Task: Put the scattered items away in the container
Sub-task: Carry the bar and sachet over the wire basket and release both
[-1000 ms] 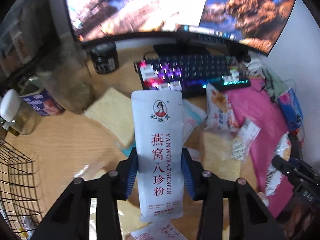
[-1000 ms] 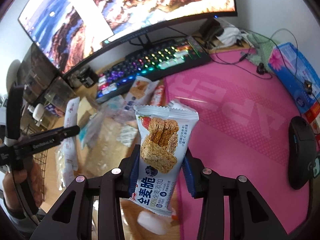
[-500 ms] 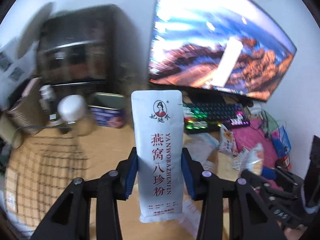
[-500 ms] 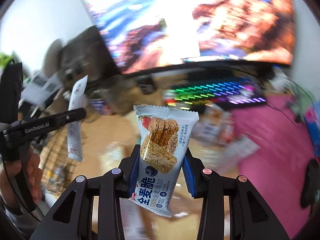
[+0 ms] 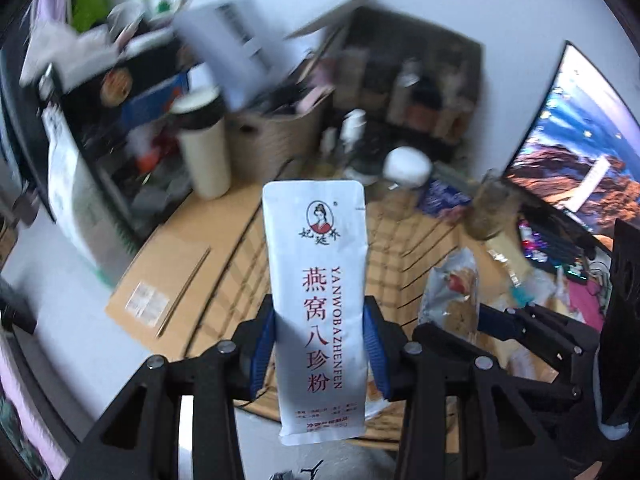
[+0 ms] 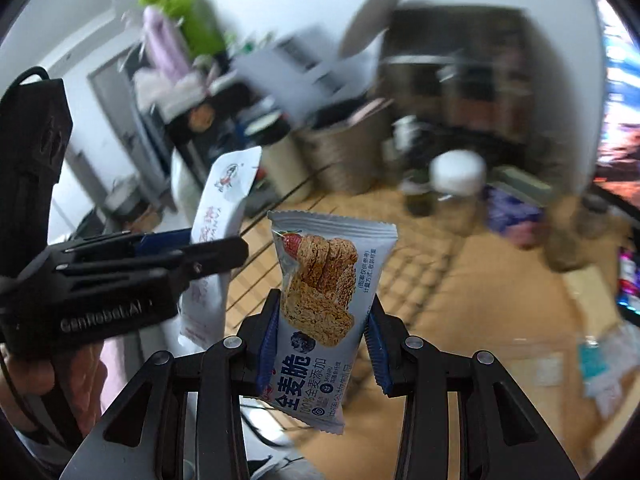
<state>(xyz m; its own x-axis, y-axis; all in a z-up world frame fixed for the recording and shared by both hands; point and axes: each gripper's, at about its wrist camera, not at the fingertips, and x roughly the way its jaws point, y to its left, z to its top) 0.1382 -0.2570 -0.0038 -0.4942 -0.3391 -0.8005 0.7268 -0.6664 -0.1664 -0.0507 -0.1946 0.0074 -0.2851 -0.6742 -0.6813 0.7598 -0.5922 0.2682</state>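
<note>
My left gripper (image 5: 318,344) is shut on a tall white sachet (image 5: 316,280) with red Chinese lettering, held upright. Beneath it lies the black wire basket (image 5: 404,236) on the wooden desk. My right gripper (image 6: 322,344) is shut on a grey cereal-bar packet (image 6: 324,300) showing a crisp bar and a strawberry. In the left wrist view that packet (image 5: 452,296) and the right gripper's fingers (image 5: 512,320) hang over the basket's right part. In the right wrist view the left gripper (image 6: 192,256) with its sachet (image 6: 218,232) is at the left, a hand below it.
A cream tumbler with a dark lid (image 5: 204,144), a white-capped jar (image 5: 408,166), a woven bin (image 5: 272,140) and a dark shelf stand behind the basket. A flat cardboard box (image 5: 160,284) lies left of it. Monitor (image 5: 576,152), lit keyboard and loose packets (image 6: 600,364) are at the right.
Both grippers swung left from the keyboard and pink mat to above the wire basket, each still carrying its packet. The right gripper now hangs close beside the left one.
</note>
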